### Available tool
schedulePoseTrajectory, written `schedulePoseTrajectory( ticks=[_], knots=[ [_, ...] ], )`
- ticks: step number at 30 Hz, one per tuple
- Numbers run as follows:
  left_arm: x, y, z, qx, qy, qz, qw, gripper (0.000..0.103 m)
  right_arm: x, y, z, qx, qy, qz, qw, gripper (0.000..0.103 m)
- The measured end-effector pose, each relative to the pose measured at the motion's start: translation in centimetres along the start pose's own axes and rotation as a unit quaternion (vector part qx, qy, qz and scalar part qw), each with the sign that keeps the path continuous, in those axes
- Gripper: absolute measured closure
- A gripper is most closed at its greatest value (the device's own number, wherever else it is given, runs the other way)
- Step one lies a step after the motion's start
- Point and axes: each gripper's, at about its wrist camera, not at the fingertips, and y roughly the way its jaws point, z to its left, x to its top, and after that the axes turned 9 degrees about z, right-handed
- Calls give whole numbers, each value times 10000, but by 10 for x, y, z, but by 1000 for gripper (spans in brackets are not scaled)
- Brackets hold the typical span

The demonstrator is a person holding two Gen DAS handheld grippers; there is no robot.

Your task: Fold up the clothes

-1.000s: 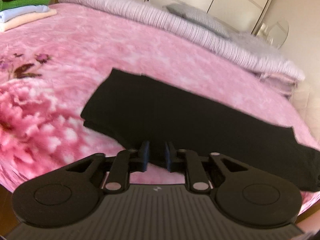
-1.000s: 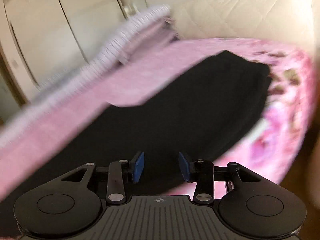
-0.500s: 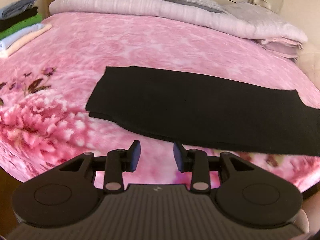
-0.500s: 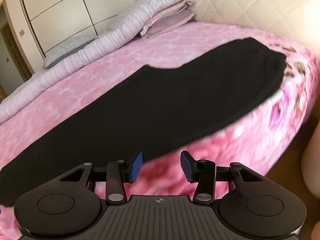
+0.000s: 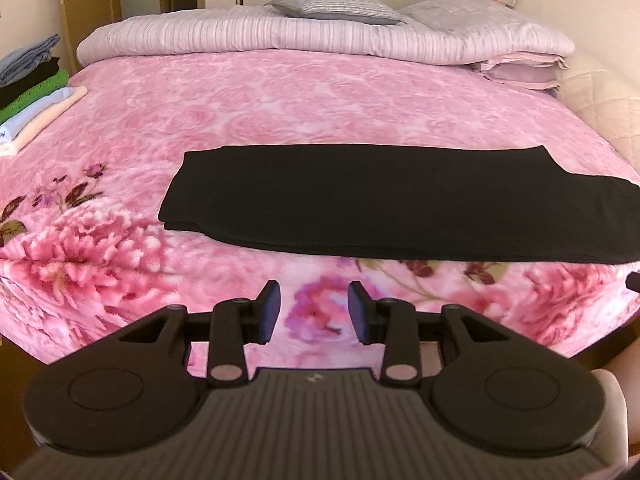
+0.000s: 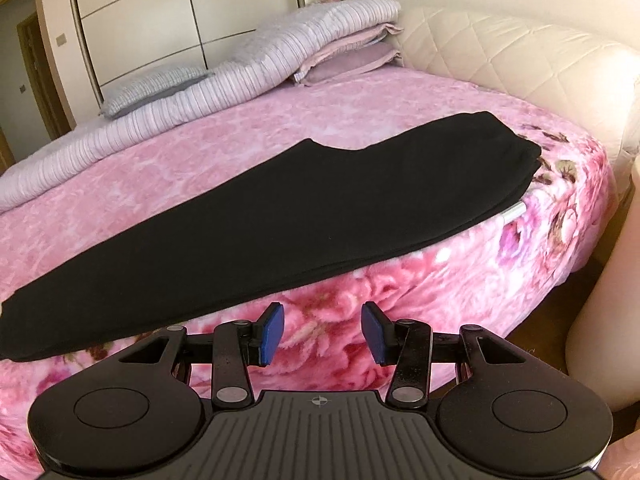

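**Black garment flat on the bed**

I see the pink floral bed [image 5: 280, 92] carrying the folded black garment [image 5: 380, 200] near its front edge. My left hand-held gripper [image 5: 314, 312] and right hand-held gripper [image 6: 322, 334] hang apart from it, jaws spread, empty.

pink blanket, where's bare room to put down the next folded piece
The widest bare patch of the pink blanket lies between the black garment and the striped quilt. A narrower strip runs along the near edge in front of the garment. It is crowded at the far left, where the stack of folded clothes sits.
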Motion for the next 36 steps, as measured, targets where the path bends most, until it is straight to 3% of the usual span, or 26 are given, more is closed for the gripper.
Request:
schedulePoseTrajectory(
  ticks=[13,17,20,23,29,36],
  knots=[
    [19,12,-66,261,456,235,9983,70,20,4,-52,208,492,-78,9985,56],
    [30,28,-72,-149,253,356,9989,70,31,12,-67,374,658,46,9971,56],
    [35,40,-55,-766,-280,484,9955,70,40,18,-73,512,680,96,9963,56],
    [34,52,-11,-1190,-1207,605,9837,70,49,24,-73,643,729,112,9952,56],
    [30,67,75,-1223,-2556,460,9579,70,57,46,-67,898,1041,319,9900,56],
    [20,105,137,-1546,-3911,286,9068,70,52,85,-28,1419,1267,656,9795,56]
  ],
)
